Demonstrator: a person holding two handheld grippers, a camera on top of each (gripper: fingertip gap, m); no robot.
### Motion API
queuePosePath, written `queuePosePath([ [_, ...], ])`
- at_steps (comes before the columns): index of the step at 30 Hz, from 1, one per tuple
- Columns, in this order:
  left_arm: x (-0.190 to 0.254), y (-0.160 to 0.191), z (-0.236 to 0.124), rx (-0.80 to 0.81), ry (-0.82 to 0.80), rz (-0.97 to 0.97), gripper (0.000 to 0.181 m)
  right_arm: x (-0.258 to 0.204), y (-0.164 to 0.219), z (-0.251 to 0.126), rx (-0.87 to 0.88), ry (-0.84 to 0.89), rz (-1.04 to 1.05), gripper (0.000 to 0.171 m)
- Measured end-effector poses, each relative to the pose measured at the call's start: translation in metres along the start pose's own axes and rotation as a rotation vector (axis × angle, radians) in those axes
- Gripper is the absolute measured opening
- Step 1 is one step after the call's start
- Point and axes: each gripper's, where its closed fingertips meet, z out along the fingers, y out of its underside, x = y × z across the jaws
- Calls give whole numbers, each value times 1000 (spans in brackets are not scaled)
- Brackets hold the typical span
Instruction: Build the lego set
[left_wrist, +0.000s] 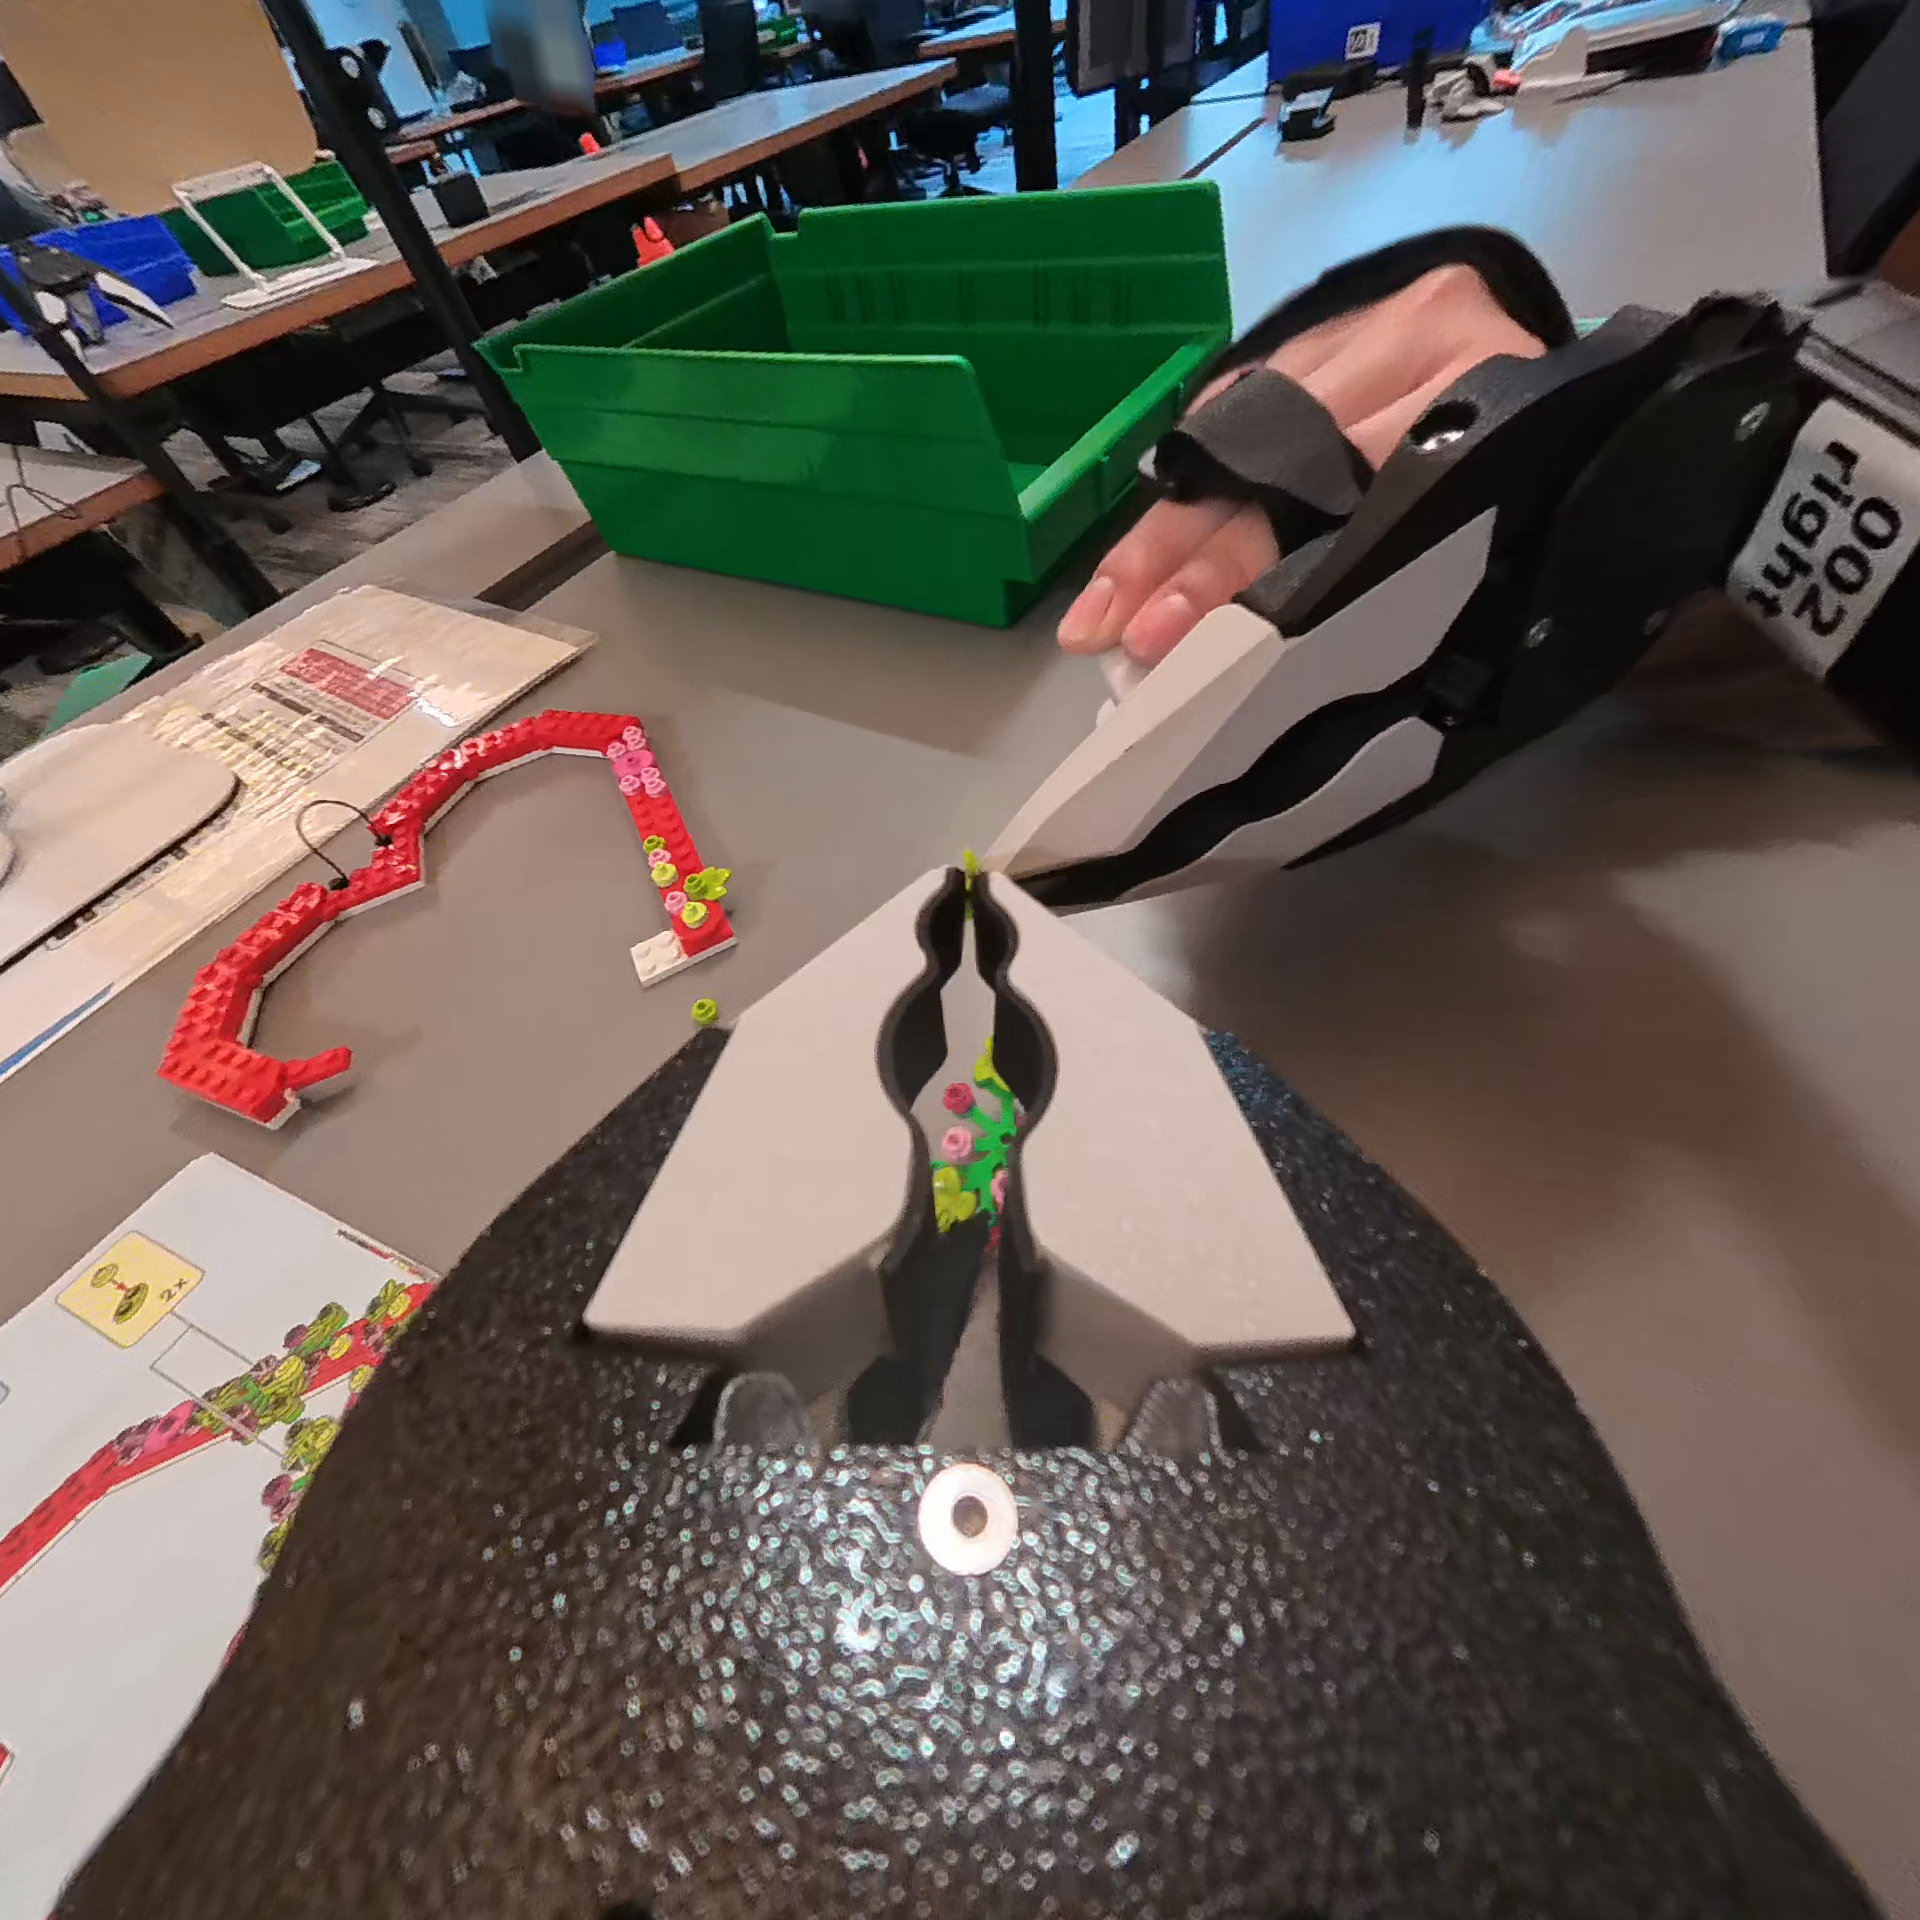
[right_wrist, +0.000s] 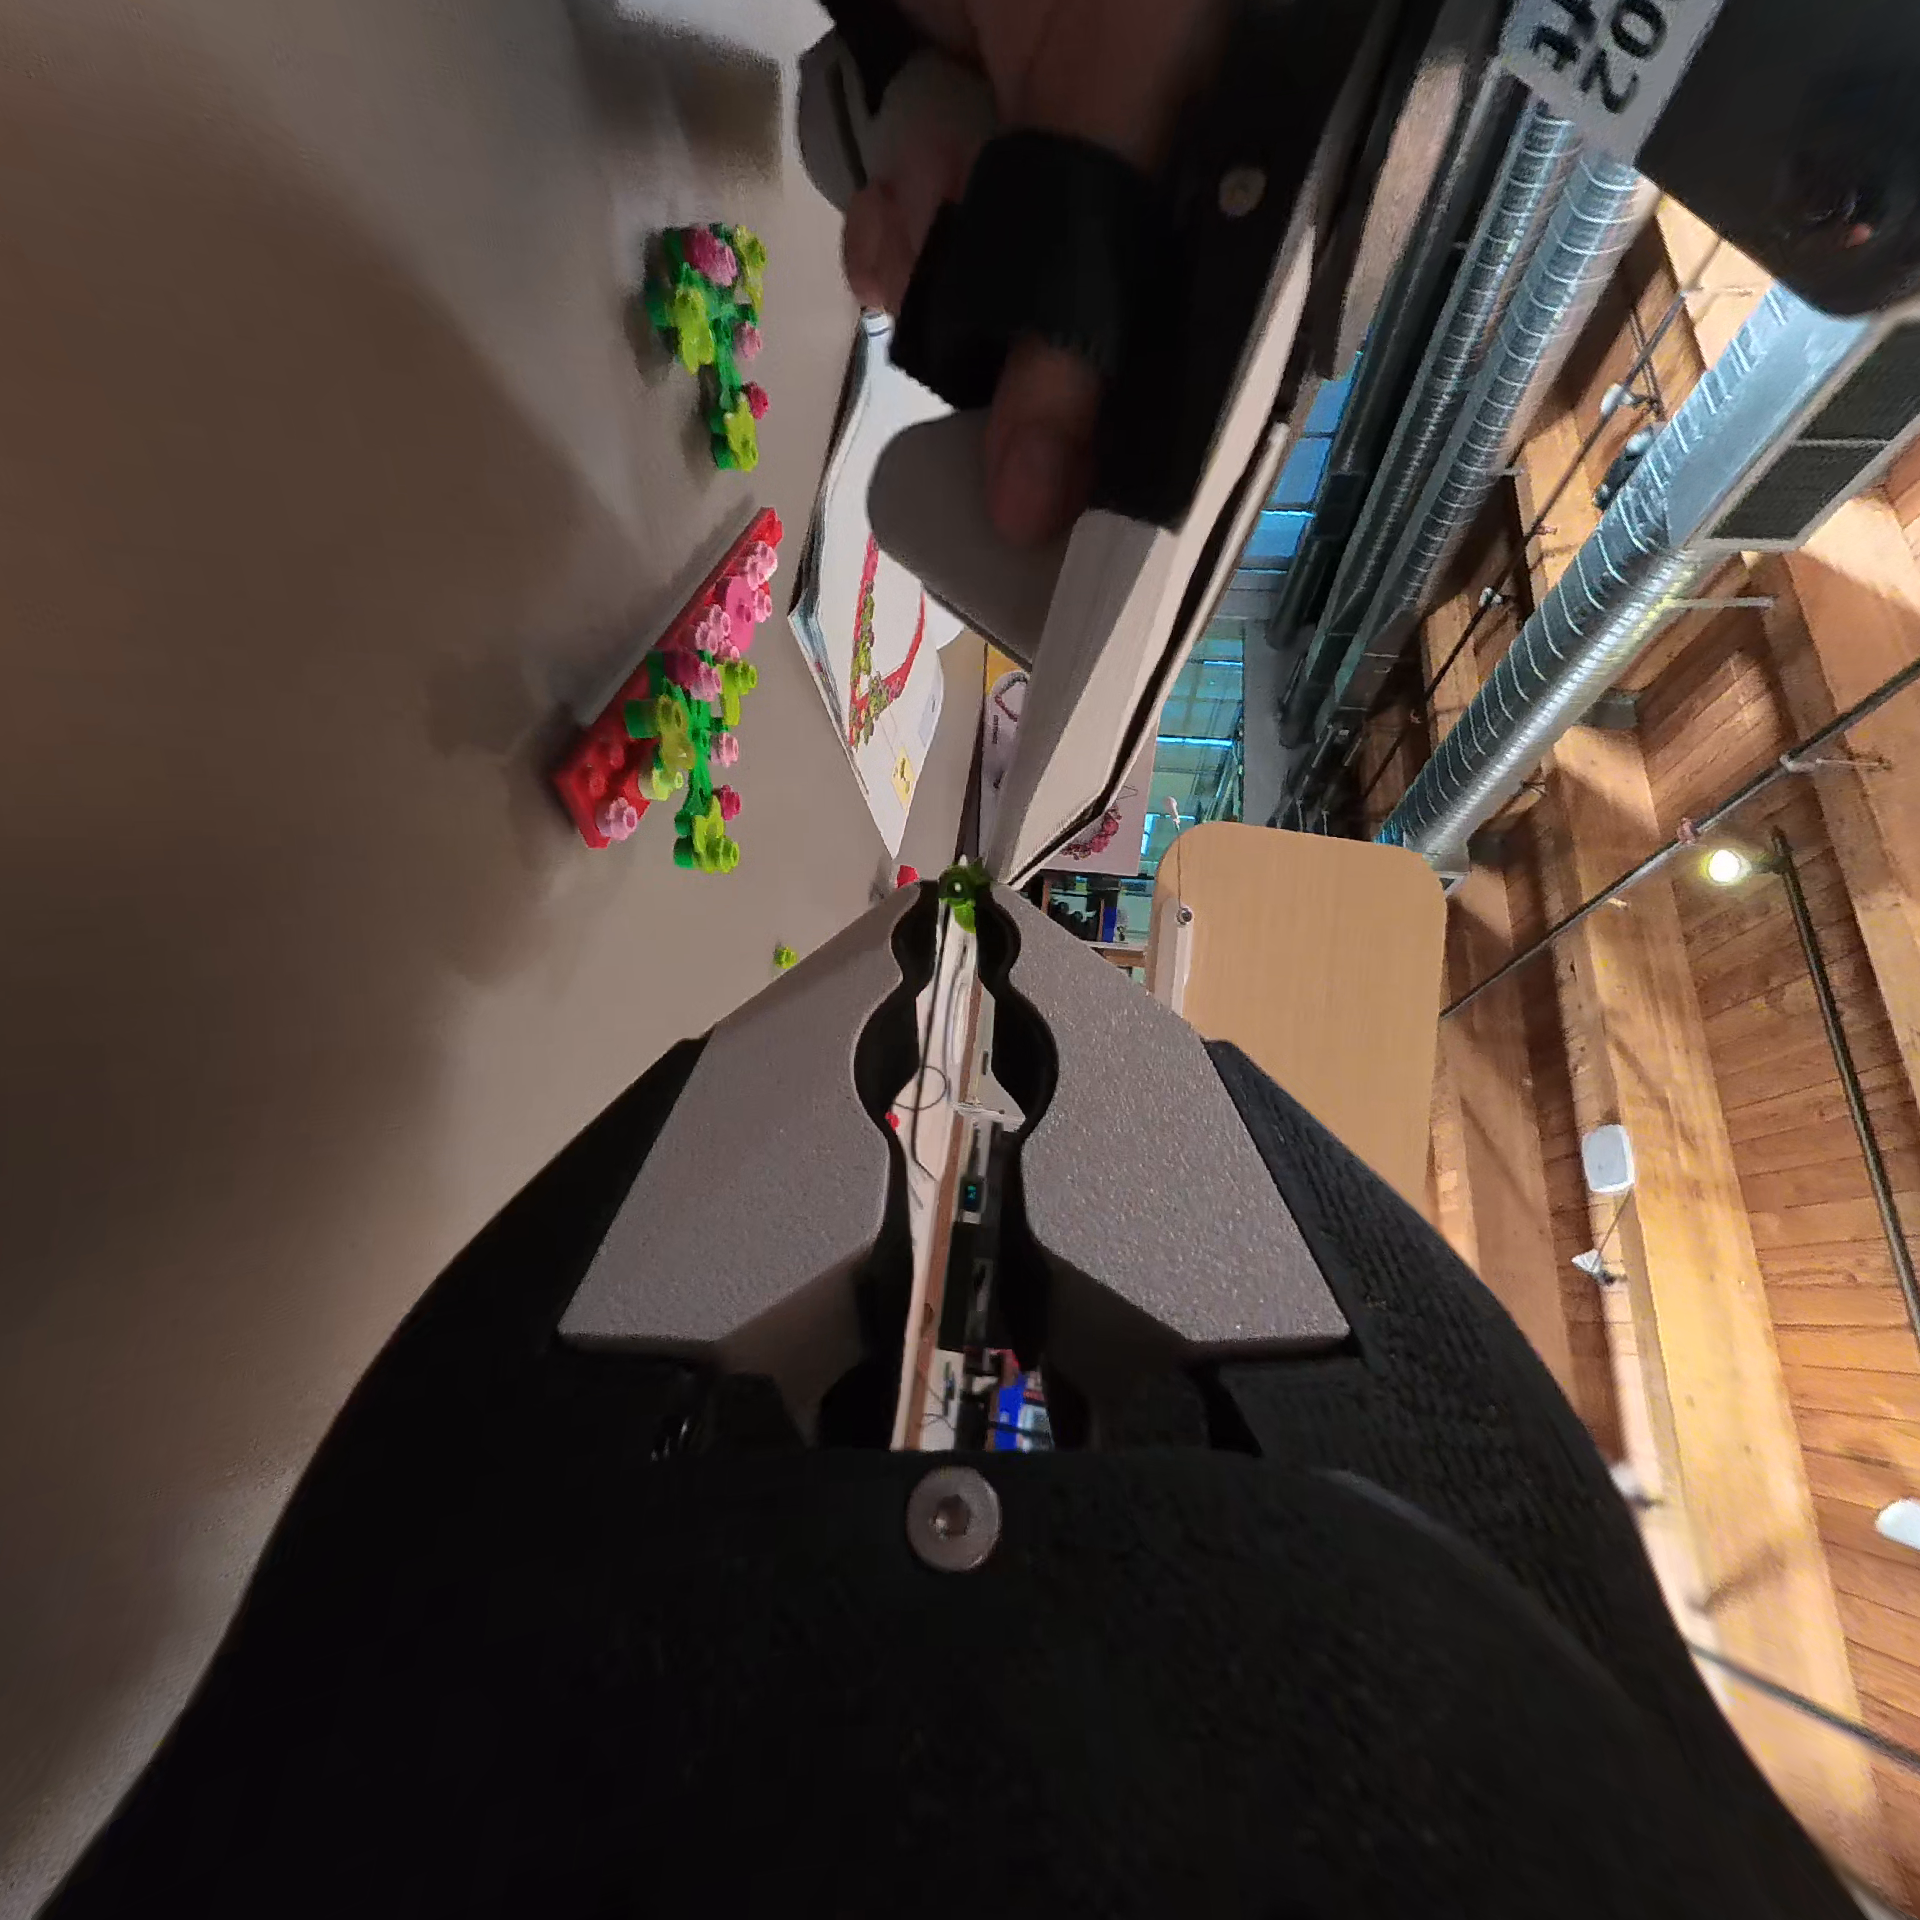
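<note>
My left gripper (left_wrist: 971, 885) and right gripper (right_wrist: 958, 902) meet tip to tip above the table. Each is shut on a tiny lime-green lego piece (left_wrist: 970, 864) (right_wrist: 958, 889); I cannot tell whether it is one piece or two. The right gripper (left_wrist: 1006, 864) comes in from the right in the left wrist view. A curved red lego frame (left_wrist: 395, 862) with pink and lime flowers lies on the table at left. A loose flower cluster (right_wrist: 712, 332) and a red plate with flowers (right_wrist: 675, 707) lie below. A lime stud (left_wrist: 705, 1008) lies loose.
A green plastic bin (left_wrist: 883, 416) stands at the back of the table. An open instruction booklet (left_wrist: 156, 1403) lies at front left, a plastic bag on cardboard (left_wrist: 312, 707) behind it. A person's hand (left_wrist: 1195, 561) holds the right gripper. The tips of both grippers are at nearly the same place.
</note>
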Motion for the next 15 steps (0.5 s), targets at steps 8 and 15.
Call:
queuePosePath([
  [8, -12, -37, -25, 303, 87, -289, 0, 39, 6, -9, 183, 73, 676, 19],
  [15, -26, -48, -38, 490, 228, -628, 0, 53, -2, -11, 328, 80, 975, 17],
])
